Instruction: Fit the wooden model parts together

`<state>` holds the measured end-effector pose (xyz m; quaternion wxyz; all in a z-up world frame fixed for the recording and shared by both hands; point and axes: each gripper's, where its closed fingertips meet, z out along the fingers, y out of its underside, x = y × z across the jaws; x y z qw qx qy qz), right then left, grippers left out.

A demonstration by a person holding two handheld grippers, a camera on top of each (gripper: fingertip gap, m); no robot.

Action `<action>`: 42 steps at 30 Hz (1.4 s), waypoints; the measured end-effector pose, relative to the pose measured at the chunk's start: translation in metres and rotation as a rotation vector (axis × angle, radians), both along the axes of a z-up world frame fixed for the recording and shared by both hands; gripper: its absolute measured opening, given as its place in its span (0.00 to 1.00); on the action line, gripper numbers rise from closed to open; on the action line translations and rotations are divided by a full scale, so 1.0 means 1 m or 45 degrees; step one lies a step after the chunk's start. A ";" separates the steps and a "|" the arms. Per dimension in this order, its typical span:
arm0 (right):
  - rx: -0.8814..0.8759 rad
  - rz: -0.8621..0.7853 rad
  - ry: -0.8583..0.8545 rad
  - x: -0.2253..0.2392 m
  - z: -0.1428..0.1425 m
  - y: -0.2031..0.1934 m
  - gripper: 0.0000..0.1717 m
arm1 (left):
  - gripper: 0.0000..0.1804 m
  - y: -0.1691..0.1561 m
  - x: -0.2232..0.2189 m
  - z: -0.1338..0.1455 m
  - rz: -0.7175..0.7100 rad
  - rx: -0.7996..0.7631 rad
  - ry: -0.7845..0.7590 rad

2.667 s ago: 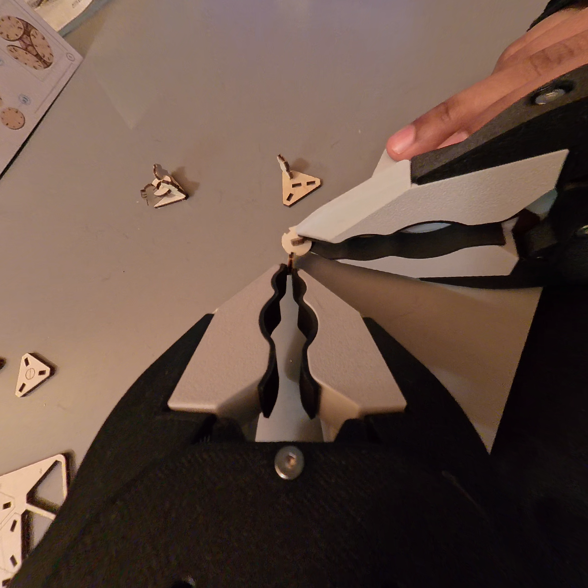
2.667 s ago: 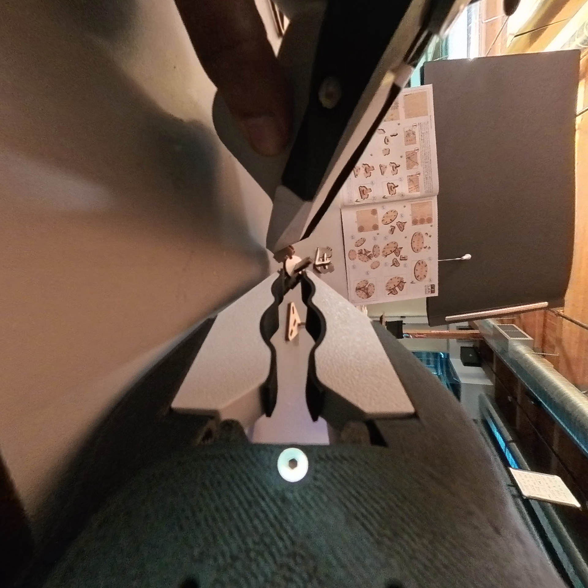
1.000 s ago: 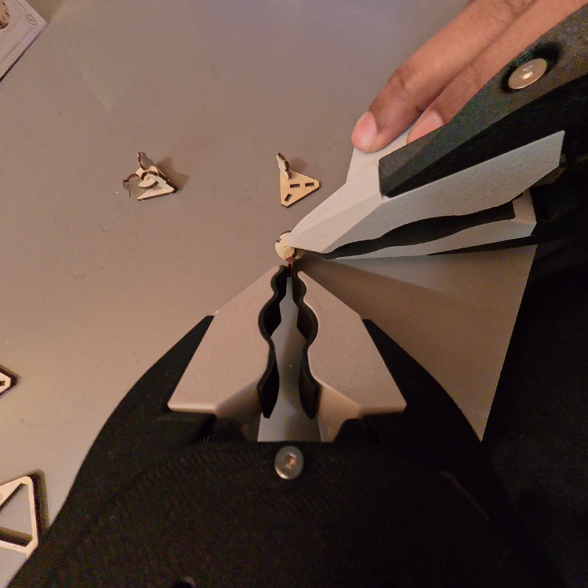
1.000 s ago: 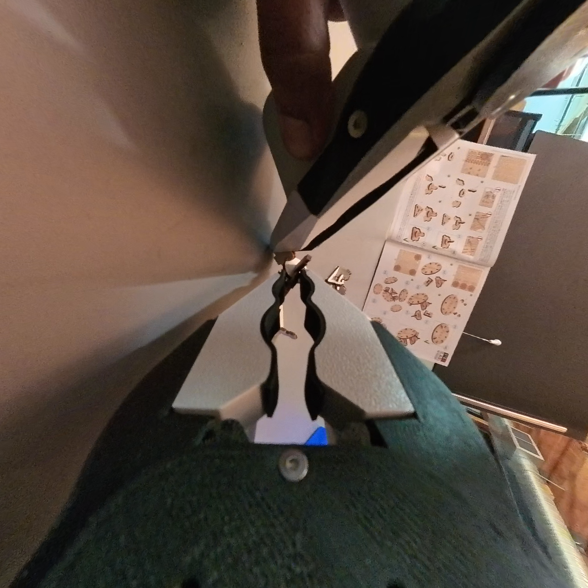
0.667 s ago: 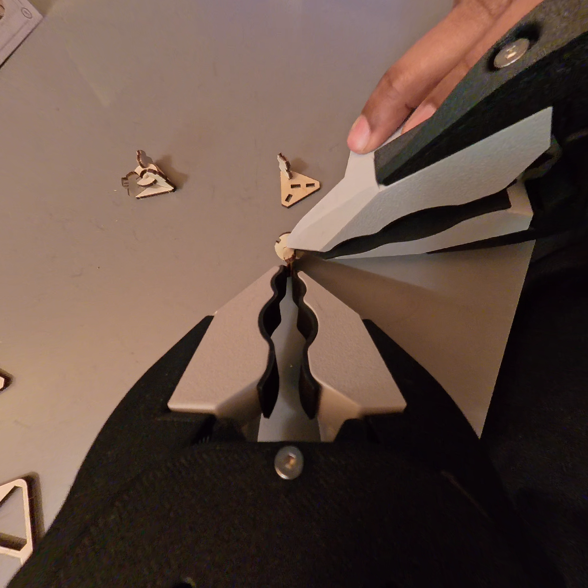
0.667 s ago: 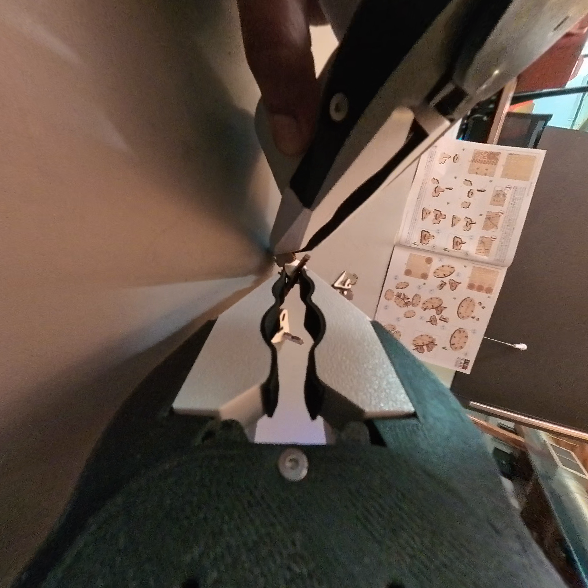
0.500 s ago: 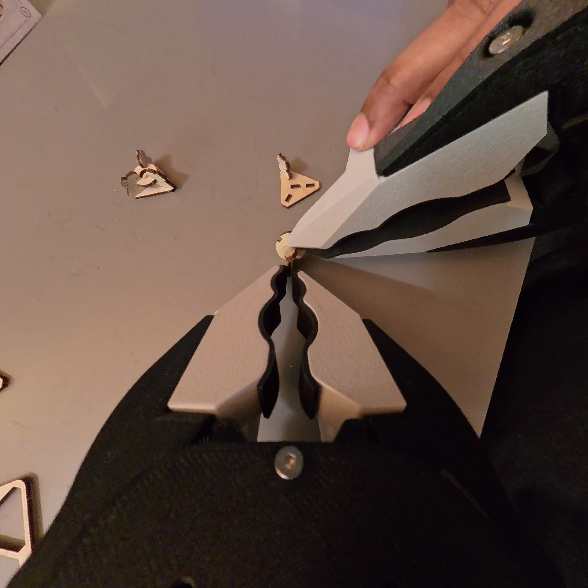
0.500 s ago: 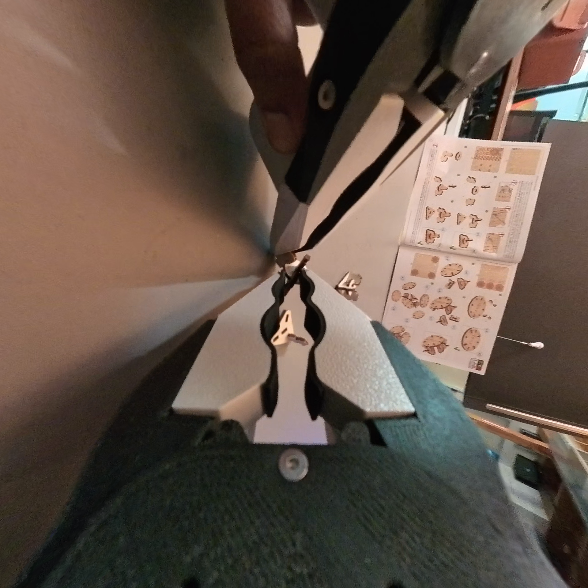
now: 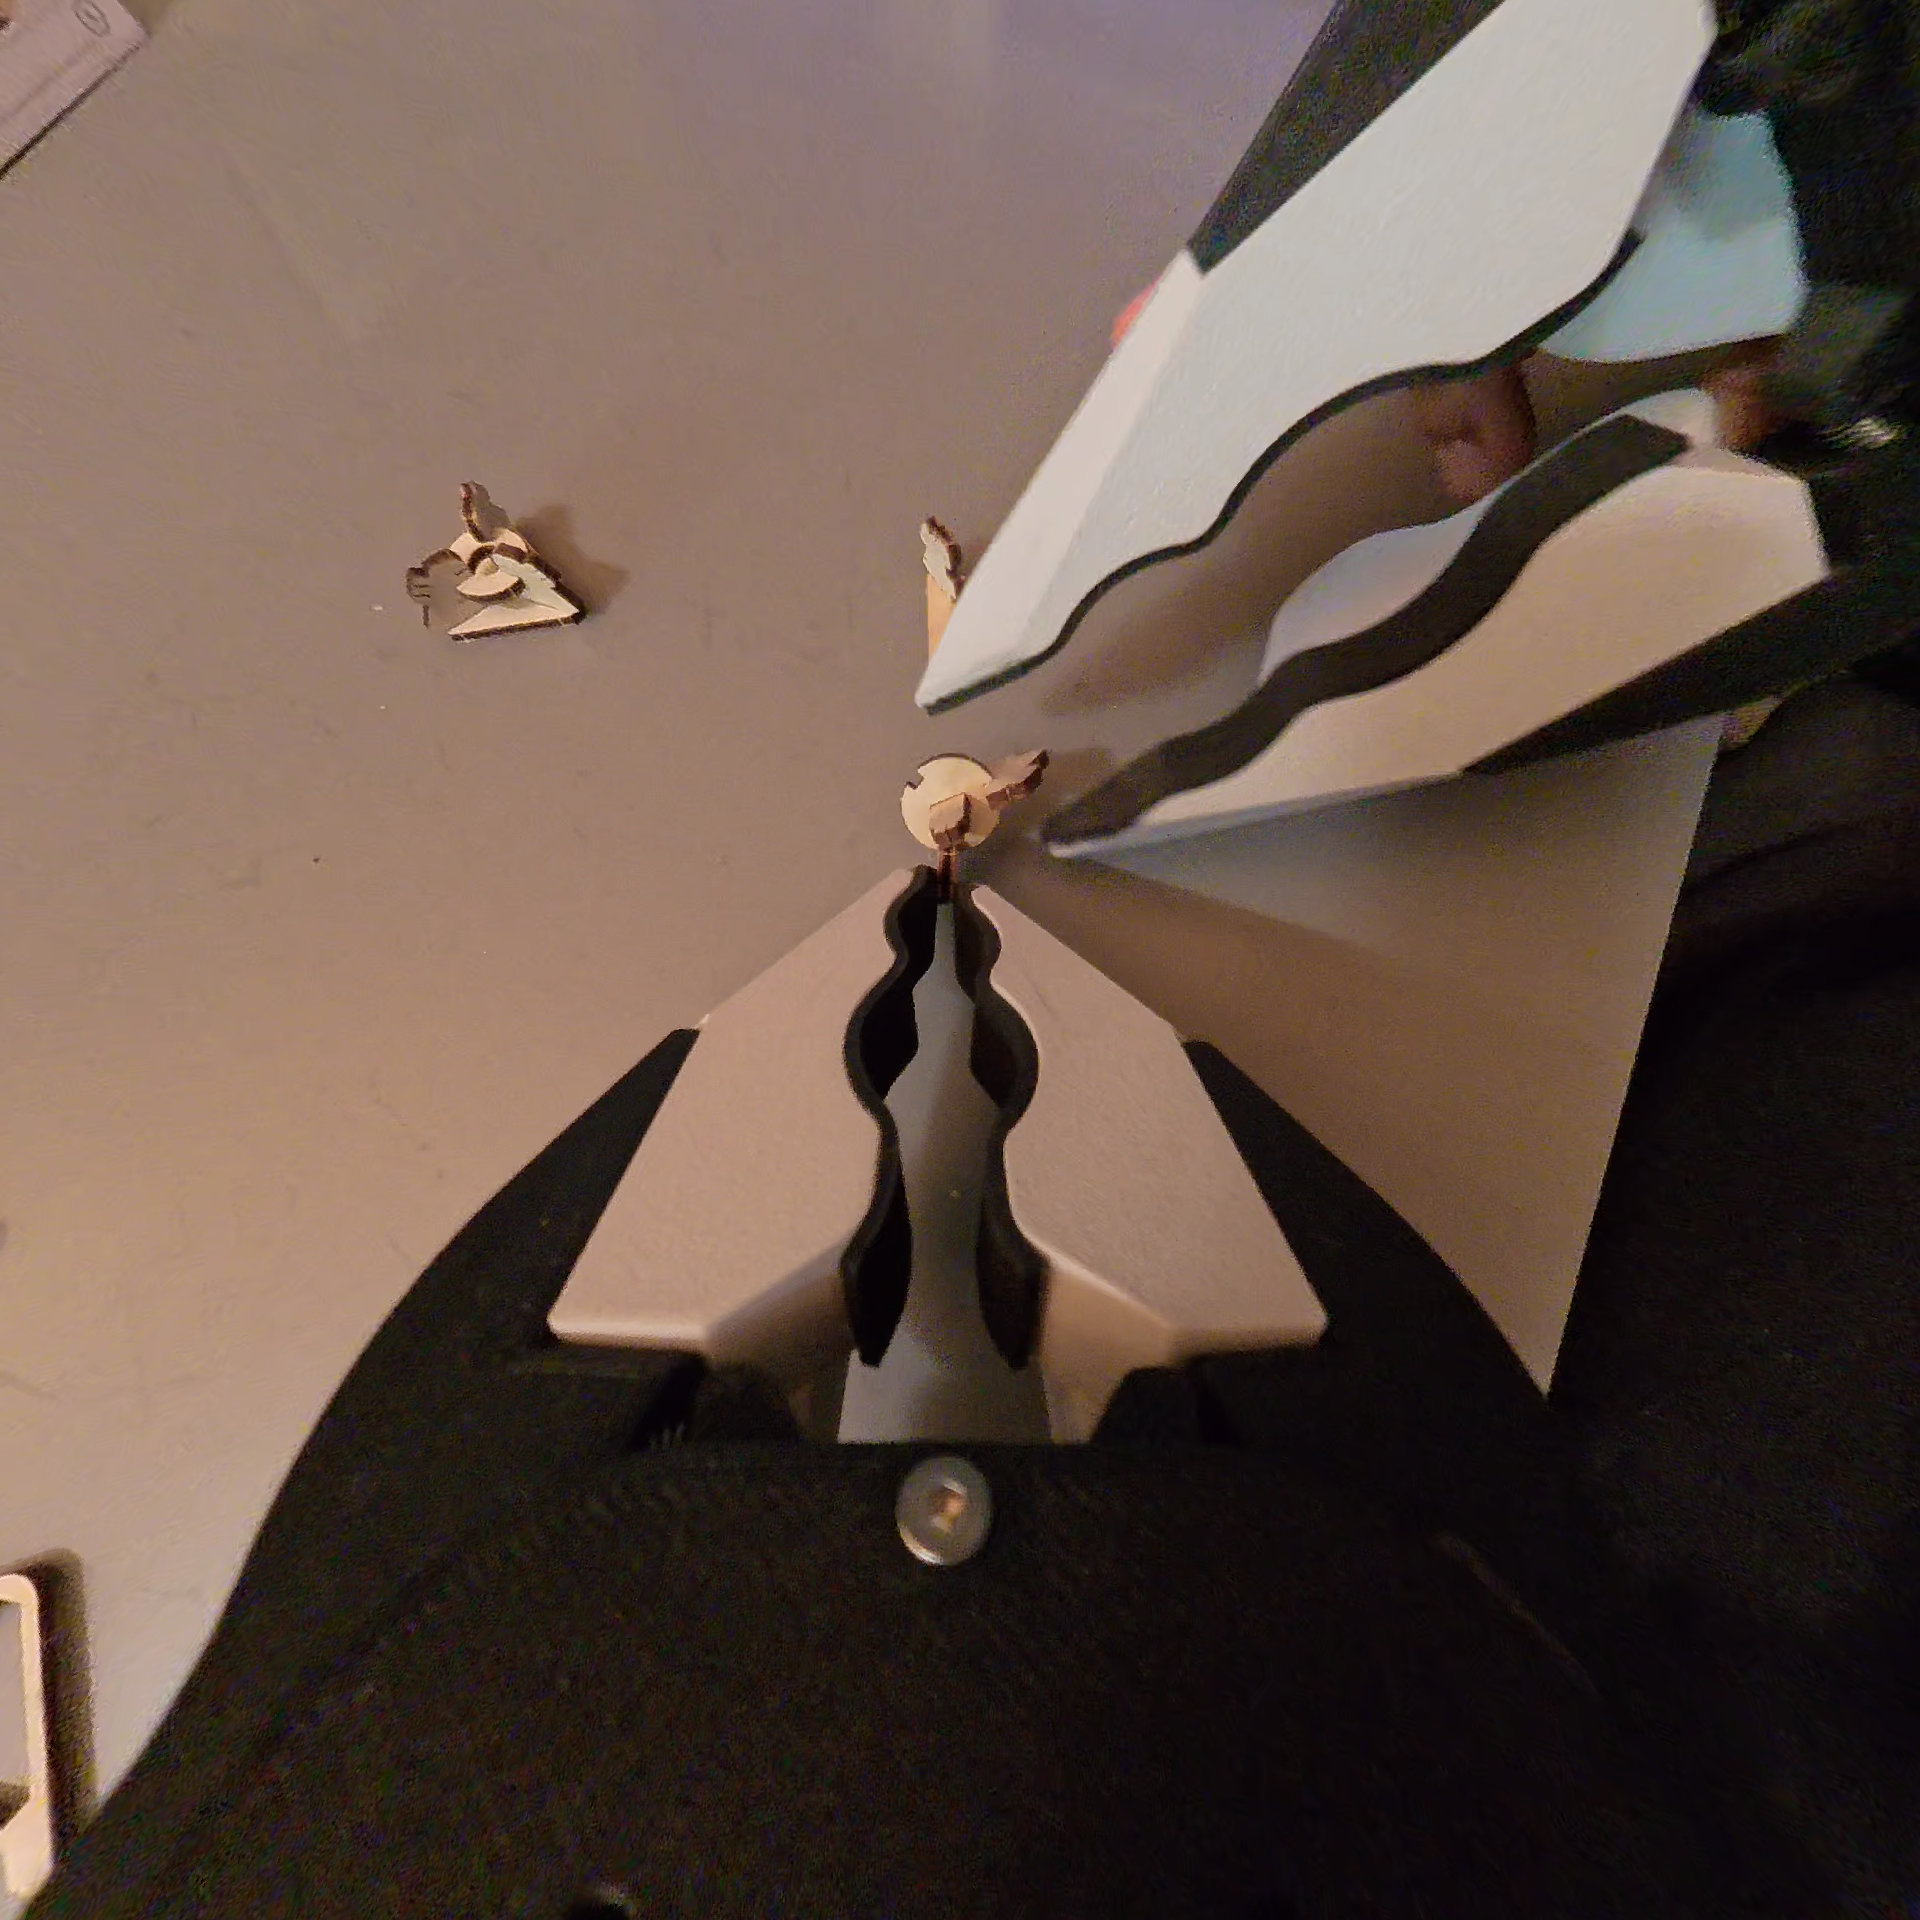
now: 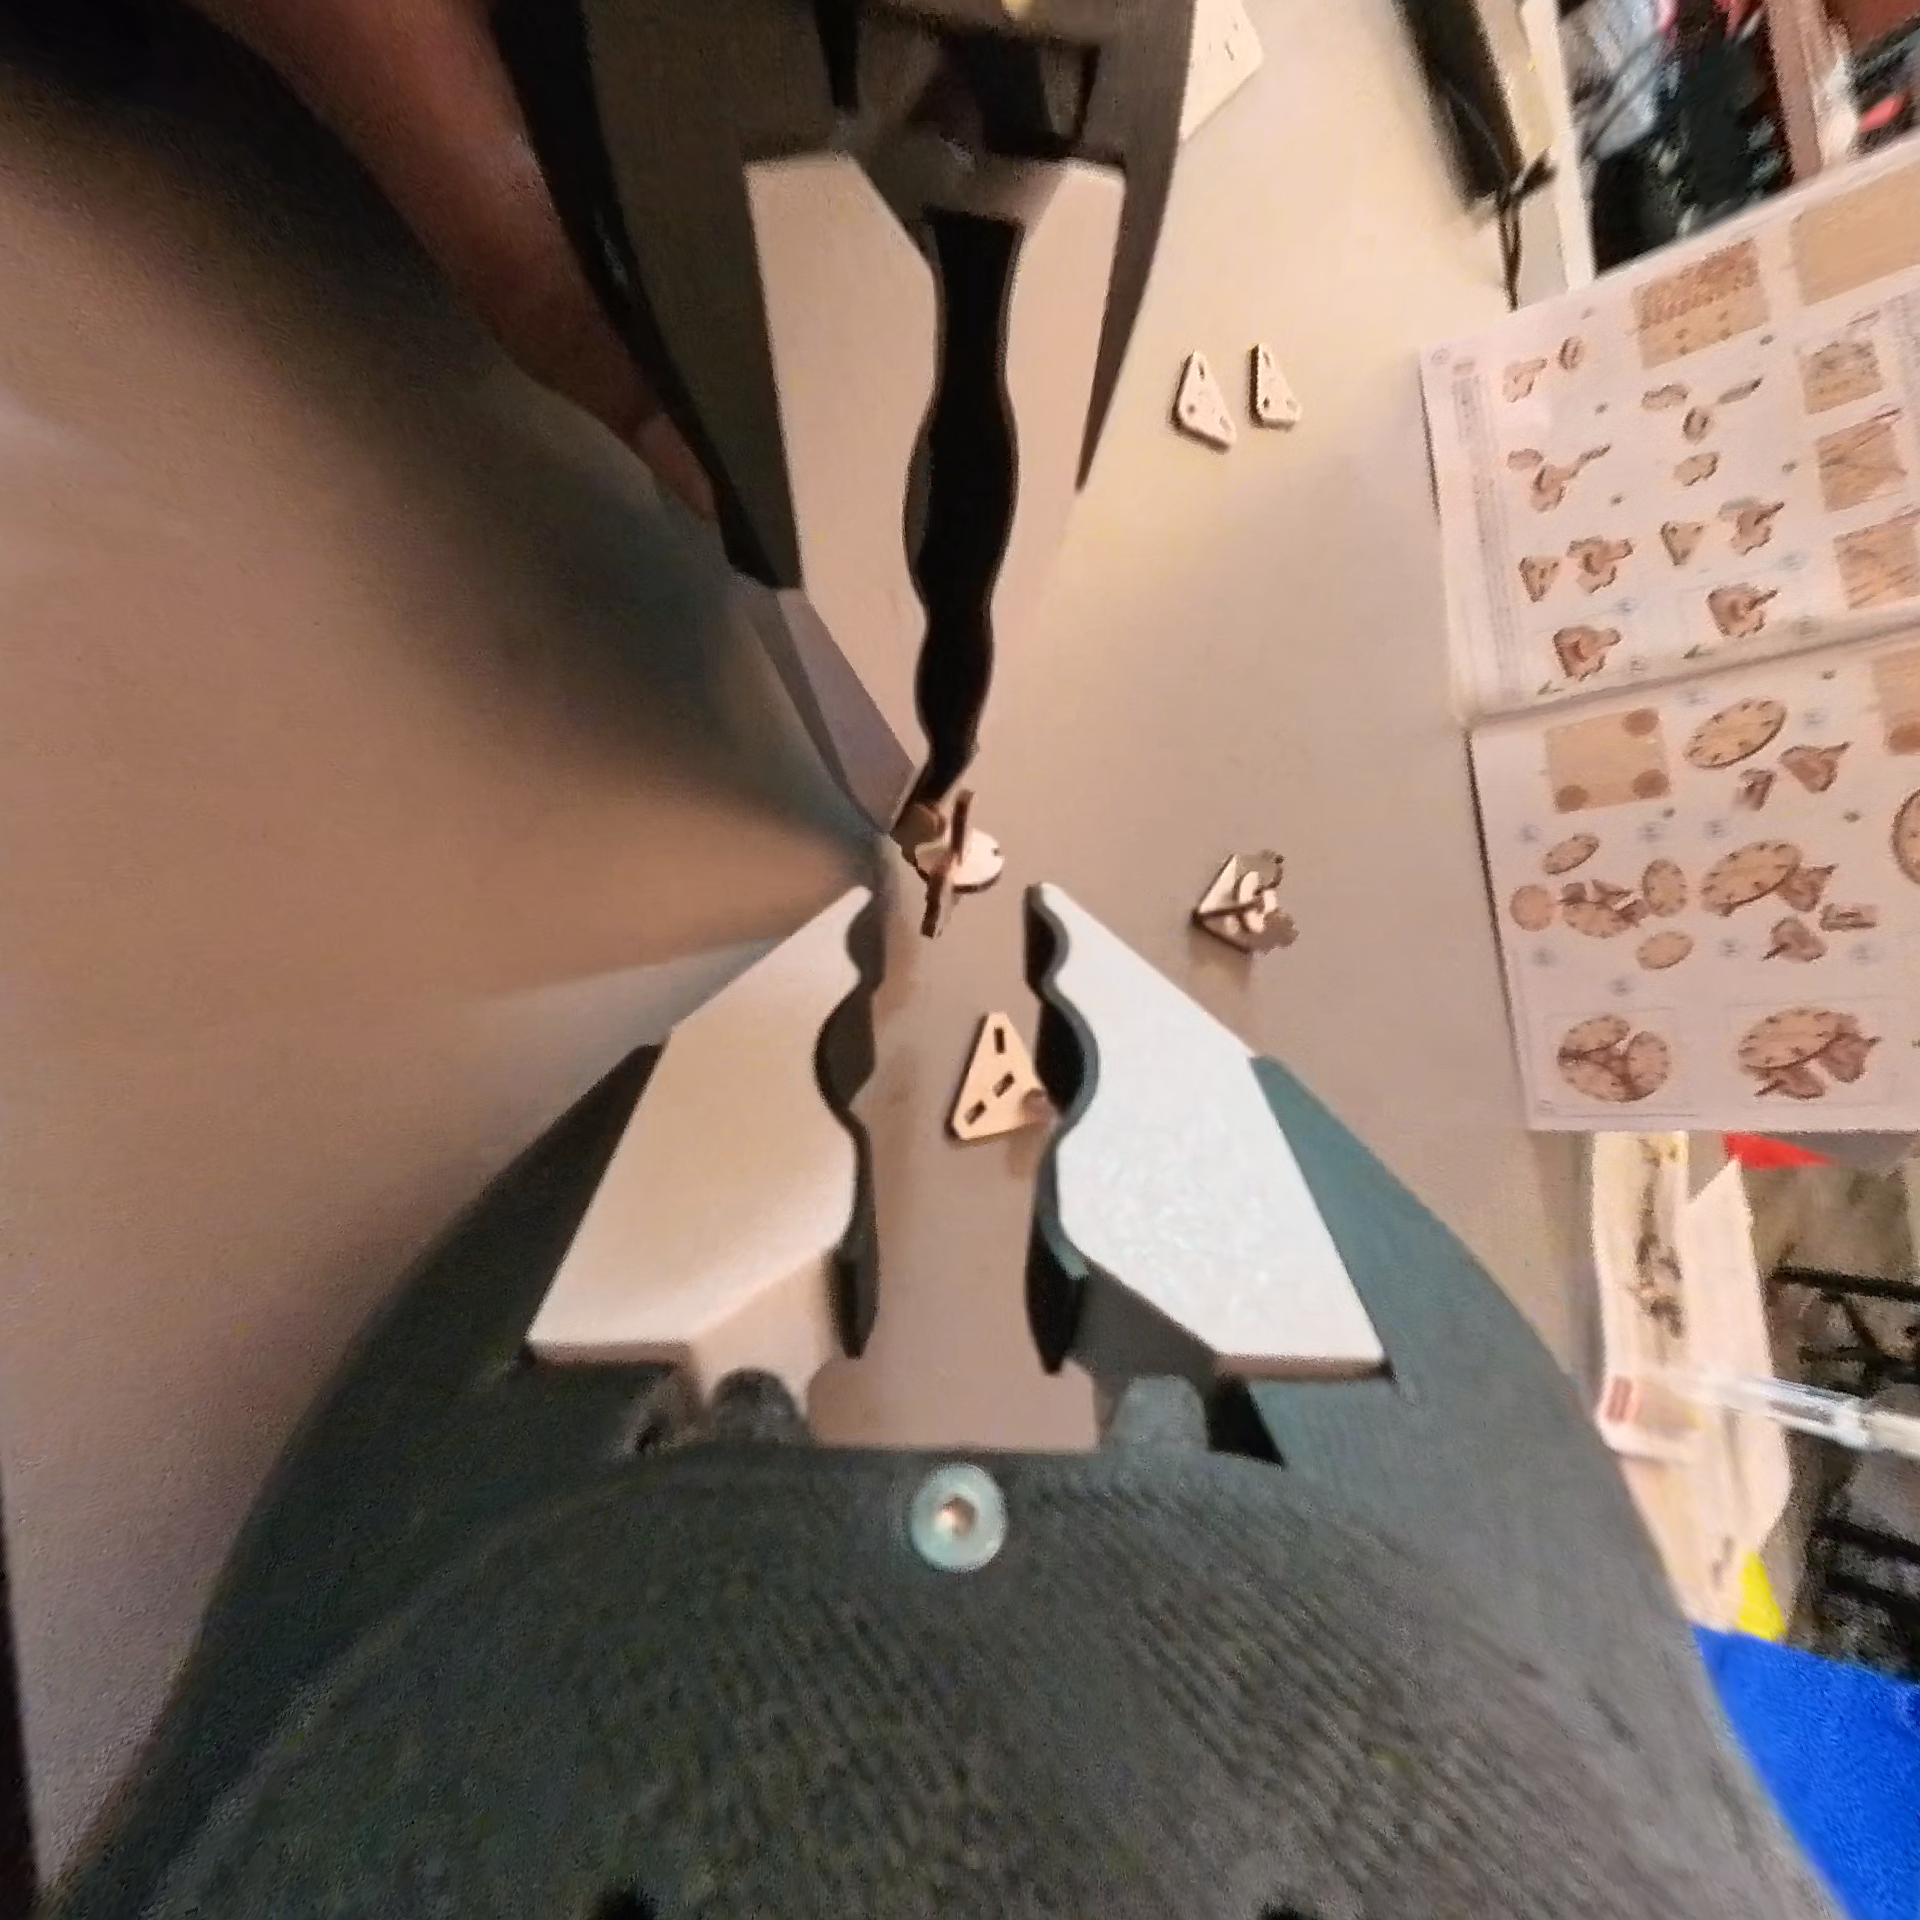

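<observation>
The table is a plain grey sheet scattered with small laser-cut wooden bits: a slotted cluster off to the left, a flat triangle with slots, two more triangles farther off, and a cut-out panel at the near left edge. An open booklet of assembly drawings lies along the table's far side, and beyond it there are cluttered shelves and something blue lower down. The left gripper is clenched tight, its black pads pinching the thin stem of a wooden piece, a round disc with a small lobed tab crossing it, held up just past the fingertips. The right gripper comes in from the side with its jaws spread and bare; the wooden piece sits just in front of the gap, touching neither finger. The flat triangle shows on the table between its fingers.
</observation>
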<state>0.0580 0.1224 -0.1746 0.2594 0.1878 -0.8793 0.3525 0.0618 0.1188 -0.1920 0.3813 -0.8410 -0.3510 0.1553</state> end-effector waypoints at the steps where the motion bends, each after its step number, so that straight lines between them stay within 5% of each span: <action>1: 0.021 -0.027 -0.027 -0.003 -0.004 0.002 0.10 | 0.00 0.000 0.000 0.000 -0.001 0.012 -0.009; 19: -0.029 -0.066 -0.191 0.002 0.000 0.000 0.01 | 0.00 0.002 0.002 -0.001 -0.006 0.005 -0.017; 23: -0.077 -0.108 -0.238 -0.005 0.003 0.005 0.00 | 0.20 0.013 0.006 0.015 0.005 0.154 0.000; 29: -0.203 -0.253 -0.432 -0.020 -0.001 0.030 0.01 | 0.22 0.013 0.008 0.029 -0.022 0.257 -0.038; 42: -0.620 -0.442 -0.781 -0.033 0.027 0.064 0.01 | 0.34 0.057 -0.015 0.008 -0.305 0.355 -0.460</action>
